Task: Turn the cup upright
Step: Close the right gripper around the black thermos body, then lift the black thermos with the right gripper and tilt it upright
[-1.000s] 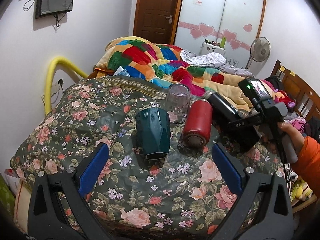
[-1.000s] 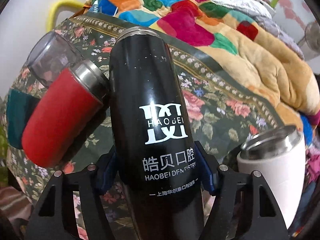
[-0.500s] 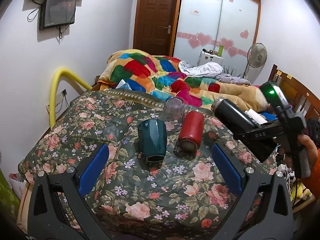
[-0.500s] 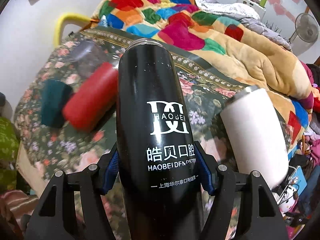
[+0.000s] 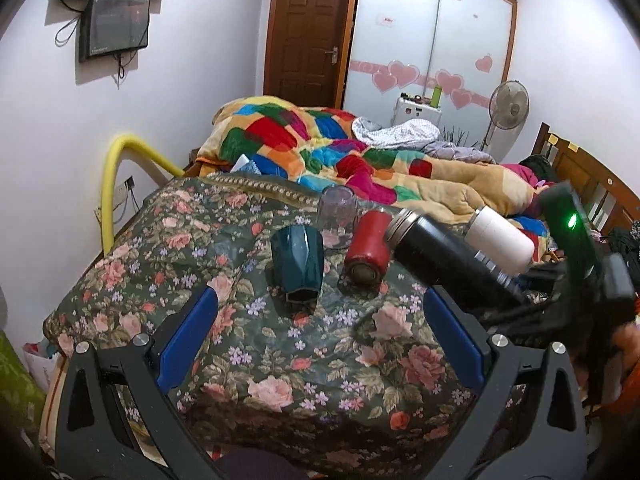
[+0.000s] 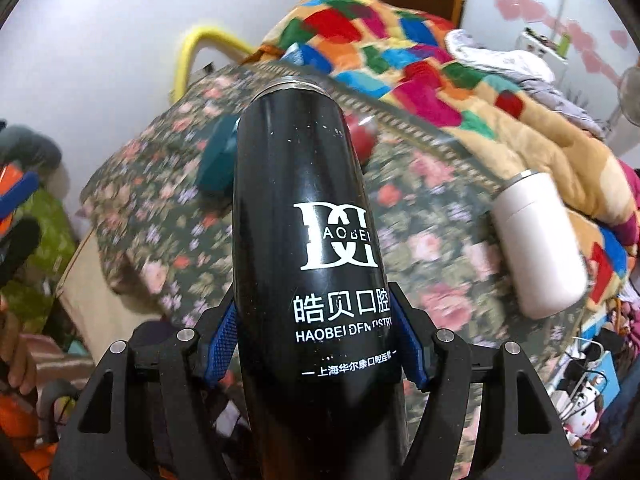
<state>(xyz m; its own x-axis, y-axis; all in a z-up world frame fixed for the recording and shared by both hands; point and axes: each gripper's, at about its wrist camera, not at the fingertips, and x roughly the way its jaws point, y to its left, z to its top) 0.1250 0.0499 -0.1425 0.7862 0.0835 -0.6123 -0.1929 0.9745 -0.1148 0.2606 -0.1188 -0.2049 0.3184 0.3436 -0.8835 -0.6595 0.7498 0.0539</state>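
Between my right tool's [image 6: 316, 346] pads sits the black cup [image 6: 304, 208], held tight, axis toward 12, rim far; left tool [image 5: 320, 334] gapes wide, idle.

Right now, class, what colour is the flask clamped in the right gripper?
The flask is glossy black with white lettering, clearest in the right wrist view.

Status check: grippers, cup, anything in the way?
Right gripper shut on black cup, lifted, tilted. Left gripper open, holding nothing. Red cup and white cup lie close by.
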